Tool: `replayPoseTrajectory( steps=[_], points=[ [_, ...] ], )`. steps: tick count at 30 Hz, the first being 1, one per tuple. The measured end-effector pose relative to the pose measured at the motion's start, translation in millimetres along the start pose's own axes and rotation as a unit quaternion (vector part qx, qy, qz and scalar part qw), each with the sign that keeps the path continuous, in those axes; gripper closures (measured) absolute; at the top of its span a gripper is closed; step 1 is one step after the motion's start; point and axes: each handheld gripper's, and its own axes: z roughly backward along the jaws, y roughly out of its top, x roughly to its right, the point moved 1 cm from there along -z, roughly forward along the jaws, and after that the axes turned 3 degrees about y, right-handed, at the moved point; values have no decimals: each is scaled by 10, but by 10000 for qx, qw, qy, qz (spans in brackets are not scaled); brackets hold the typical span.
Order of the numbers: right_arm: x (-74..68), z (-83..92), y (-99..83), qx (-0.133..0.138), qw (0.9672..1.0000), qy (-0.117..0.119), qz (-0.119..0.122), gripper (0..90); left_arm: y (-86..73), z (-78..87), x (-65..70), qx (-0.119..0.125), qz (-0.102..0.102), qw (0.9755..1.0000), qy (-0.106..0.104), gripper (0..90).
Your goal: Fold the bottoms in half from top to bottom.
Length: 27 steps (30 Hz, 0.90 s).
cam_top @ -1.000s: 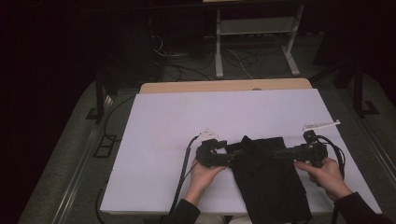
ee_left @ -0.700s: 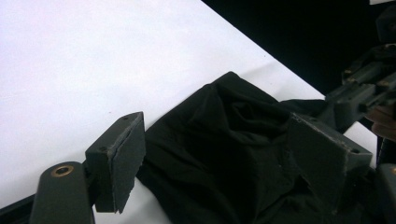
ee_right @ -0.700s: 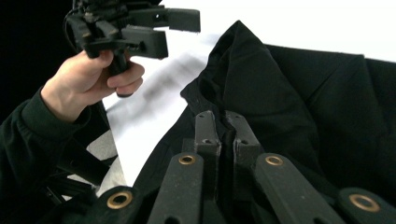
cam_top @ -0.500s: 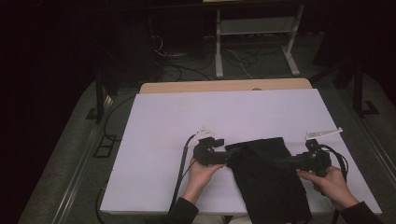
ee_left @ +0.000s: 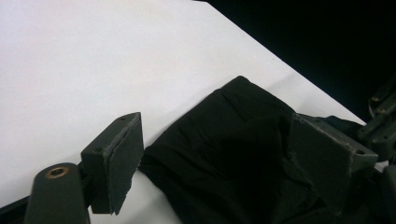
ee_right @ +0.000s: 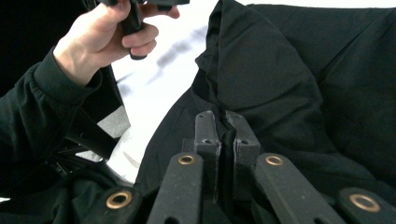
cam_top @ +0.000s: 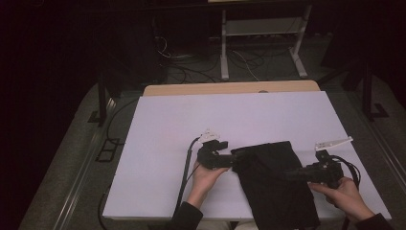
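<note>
Black cloth [cam_top: 273,184] spread on near right of white desk [cam_top: 191,124], hanging over near edge. Right tongs [ee_right: 224,122] clenched on a fold; left tongs [ee_left: 224,154] released, straddling the cloth's left edge. Beyond: bare wooden strip [cam_top: 230,88], cables [cam_top: 191,67], metal frame [cam_top: 261,33], dark room.

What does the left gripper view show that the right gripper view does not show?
The left gripper view shows the left gripper with its jaws wide apart around the edge of the black cloth, not pressing it. The right gripper view shows the right gripper shut on a raised fold of cloth, and the hand gripping the other gripper's handle. Both show the black cloth on the white table.
</note>
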Motion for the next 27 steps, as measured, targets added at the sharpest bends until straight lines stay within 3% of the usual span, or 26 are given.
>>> replayPoseTrajectory(
  steps=[5,21,25,27],
  points=[
    [-11,-7,-52,-103,9999,36,-7,827,34,36,-17,-21,-67,9999,73,162],
    [10,-21,-240,-824,9965,102,-68,812,146,299,-174,32,-242,9993,267,117],
    [6,-36,-267,-1007,9949,62,-44,784,153,371,-217,44,-284,9991,314,111],
    [-7,-45,-274,-1099,9939,50,13,717,154,404,-234,63,-337,9989,317,106]
  ],
)
